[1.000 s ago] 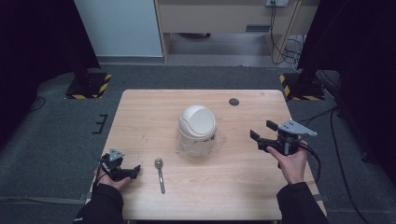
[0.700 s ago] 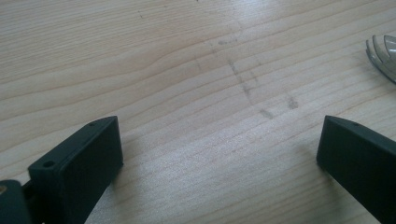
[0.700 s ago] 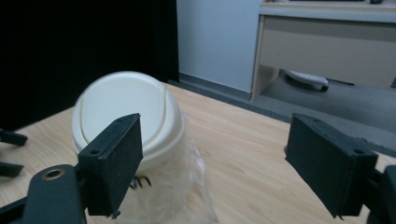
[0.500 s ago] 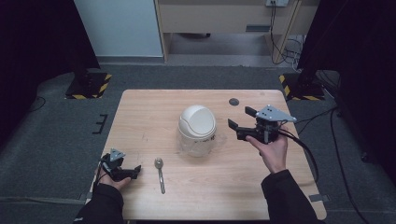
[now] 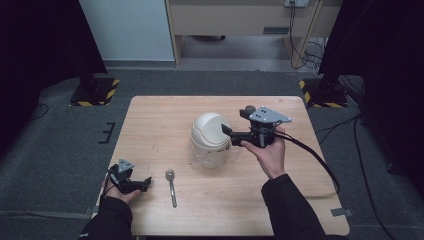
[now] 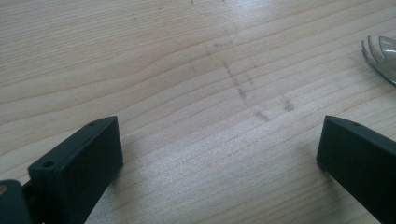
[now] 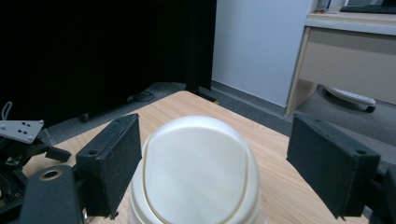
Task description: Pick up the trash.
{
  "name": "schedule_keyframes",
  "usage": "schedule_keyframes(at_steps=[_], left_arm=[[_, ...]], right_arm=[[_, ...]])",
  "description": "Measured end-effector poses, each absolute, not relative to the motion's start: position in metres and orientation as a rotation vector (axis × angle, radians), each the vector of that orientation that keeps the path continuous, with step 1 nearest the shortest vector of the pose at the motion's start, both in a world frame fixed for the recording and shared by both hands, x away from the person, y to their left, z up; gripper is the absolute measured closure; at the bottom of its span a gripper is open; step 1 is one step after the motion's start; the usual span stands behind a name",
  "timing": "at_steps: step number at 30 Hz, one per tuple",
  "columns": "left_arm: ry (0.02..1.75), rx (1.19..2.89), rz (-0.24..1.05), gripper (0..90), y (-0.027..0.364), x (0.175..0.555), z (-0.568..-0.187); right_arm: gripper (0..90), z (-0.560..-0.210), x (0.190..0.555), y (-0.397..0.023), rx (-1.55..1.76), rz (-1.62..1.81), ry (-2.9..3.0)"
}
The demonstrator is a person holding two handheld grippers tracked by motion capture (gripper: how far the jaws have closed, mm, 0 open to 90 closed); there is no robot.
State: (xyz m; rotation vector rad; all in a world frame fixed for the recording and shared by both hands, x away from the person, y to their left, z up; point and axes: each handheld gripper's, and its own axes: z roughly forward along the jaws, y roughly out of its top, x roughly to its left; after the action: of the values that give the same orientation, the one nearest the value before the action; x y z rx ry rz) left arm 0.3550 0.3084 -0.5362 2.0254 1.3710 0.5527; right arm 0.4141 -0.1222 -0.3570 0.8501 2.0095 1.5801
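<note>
Bin (image 5: 210,140), a small white dome-lidded container, is seen standing upright near the middle of the wooden table (image 5: 160,120). Its swing lid is framed between the 2 black jaws in the right gripper view, with the bin (image 7: 196,172) lying straight ahead of and slightly below the right gripper (image 7: 212,163), whose jaws are held wide, spread broader than the dome. In the high view the right gripper (image 5: 231,136) is held level at the bin's right side, one jaw tip just beside or touching the lid; contact cannot be told. The coming move is judged to turn on this alignment: the lid is approached from the right, and the right hand is far nearer than the left.

Left gripper (image 5: 145,182) is rested at the table's near-left corner, jaws wide apart over bare wood (image 6: 201,93). A metal spoon (image 5: 171,186) is laid just beside it, handle toward the person, well apart from the bin. Nothing is seen standing in the way.
</note>
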Motion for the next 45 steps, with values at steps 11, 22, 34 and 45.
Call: schedule_keyframes(at_steps=[11,22,34,45], left_arm=[[1.368,2.027,0.551,0.0,0.308,0.355,-0.536],[1.366,2.027,0.55,0.0,0.308,0.356,-0.536],[1.361,2.03,0.549,0.0,0.308,0.356,-0.536],[1.361,2.034,0.53,2.0,0.308,0.355,-0.534]], right_arm=[[20.5,-0.388,0.422,-0.091,0.85,1.594,2.093],[20.6,-0.424,0.42,-0.066,0.843,1.512,2.205],[23.1,-0.434,0.422,-0.06,0.875,1.482,2.273],[25.9,-0.402,0.417,-0.083,0.837,1.51,2.183]])
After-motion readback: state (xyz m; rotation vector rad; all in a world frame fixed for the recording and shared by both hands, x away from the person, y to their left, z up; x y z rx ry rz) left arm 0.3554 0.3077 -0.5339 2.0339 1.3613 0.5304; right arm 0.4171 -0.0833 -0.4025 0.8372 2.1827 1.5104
